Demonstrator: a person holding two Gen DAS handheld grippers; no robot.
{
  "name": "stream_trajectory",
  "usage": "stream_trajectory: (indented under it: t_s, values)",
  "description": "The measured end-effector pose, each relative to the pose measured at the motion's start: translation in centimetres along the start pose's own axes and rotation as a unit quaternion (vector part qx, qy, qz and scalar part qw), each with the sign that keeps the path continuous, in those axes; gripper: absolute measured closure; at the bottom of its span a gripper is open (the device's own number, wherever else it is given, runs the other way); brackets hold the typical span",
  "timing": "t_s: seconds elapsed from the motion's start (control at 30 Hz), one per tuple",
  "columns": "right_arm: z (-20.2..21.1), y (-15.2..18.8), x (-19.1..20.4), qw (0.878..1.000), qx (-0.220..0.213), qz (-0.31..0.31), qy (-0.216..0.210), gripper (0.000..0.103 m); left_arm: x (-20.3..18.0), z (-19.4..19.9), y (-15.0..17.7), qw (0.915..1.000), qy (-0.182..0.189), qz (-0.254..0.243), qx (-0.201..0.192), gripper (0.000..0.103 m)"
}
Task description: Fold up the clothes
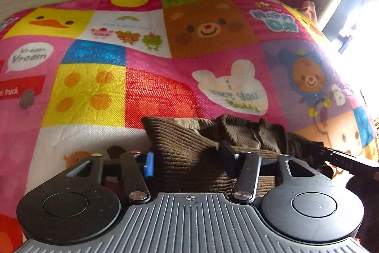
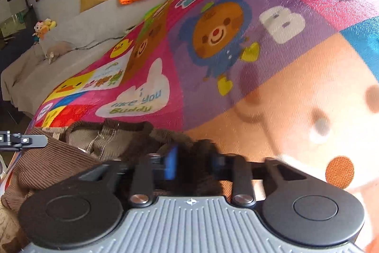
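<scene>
The step in hand is the two-point grasp: the left gripper [image 1: 189, 163] is clamped on a bunched edge of the brown ribbed corduroy garment [image 1: 187, 146], which lies directly ahead of its fingers on the bright patchwork cartoon-print play mat [image 1: 151, 56]. To its right, the right gripper [image 2: 193, 166] is clamped on another edge of the same garment, with the fabric trailing away to that tool's left. The next move probably calls for lifting both edges together, keeping the cloth taut between the tools, and carrying it forward over itself.
</scene>
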State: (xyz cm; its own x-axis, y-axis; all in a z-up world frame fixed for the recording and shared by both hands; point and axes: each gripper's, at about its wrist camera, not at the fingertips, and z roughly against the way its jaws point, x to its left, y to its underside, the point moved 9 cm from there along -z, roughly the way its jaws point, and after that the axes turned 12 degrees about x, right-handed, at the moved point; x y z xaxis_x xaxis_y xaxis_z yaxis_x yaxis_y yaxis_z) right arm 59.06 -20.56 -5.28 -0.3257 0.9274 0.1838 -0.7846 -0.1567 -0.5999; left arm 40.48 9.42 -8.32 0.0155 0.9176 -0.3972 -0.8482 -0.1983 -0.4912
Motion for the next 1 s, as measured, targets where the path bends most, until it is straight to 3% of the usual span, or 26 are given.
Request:
stream_trajectory:
  t_s: [0.03, 0.1, 0.27, 0.37, 0.47, 0.6, 0.7, 0.8, 0.9, 1.0]
  values:
    - [0.3, 0.1, 0.1, 1.0, -0.003, 0.0, -0.002, 0.093, -0.1, 0.4, 0.1, 1.0, -0.001, -0.004, -0.003, 0.09]
    - [2.6, 0.3, 0.4, 1.0, -0.028, 0.003, -0.008, 0.094, -0.6, 2.0, 0.2, 0.9997, 0.005, -0.013, -0.019, 0.092]
    - [10.9, 2.8, 1.7, 0.995, -0.079, 0.022, -0.051, 0.094, -2.9, 9.0, 2.9, 0.9964, 0.047, -0.033, -0.062, 0.093]
    - [15.6, 6.5, 2.5, 0.993, -0.092, 0.044, -0.067, 0.095, -4.4, 12.7, 6.7, 0.9928, 0.063, -0.065, -0.079, 0.093]
    - [17.7, 10.7, 2.4, 0.993, -0.078, 0.056, -0.064, 0.095, -5.0, 14.5, 11.1, 0.9919, 0.061, -0.085, -0.073, 0.092]
    - [16.6, 15.7, 1.0, 0.997, -0.037, 0.048, -0.038, 0.101, -4.7, 15.0, 16.7, 0.992, 0.029, -0.11, -0.054, 0.085]
    - [15.8, 18.5, -0.6, 0.999, -0.011, 0.039, -0.015, 0.101, -4.6, 15.6, 19.8, 0.9903, 0.032, -0.132, -0.029, 0.078]
    - [17.0, 20.1, -1.7, 0.999, -0.013, 0.045, 0.001, 0.1, -4.7, 17.4, 21.2, 0.9858, 0.041, -0.162, -0.023, 0.064]
    - [19.4, 19.7, -1.9, 0.998, -0.042, 0.05, 0.007, 0.091, -6.0, 20.0, 20.1, 0.9792, 0.064, -0.185, -0.053, 0.051]
    - [21.0, 17.3, -0.5, 0.995, -0.081, 0.057, -0.013, 0.068, -8.1, 20.9, 17.4, 0.9738, 0.094, -0.187, -0.088, 0.04]
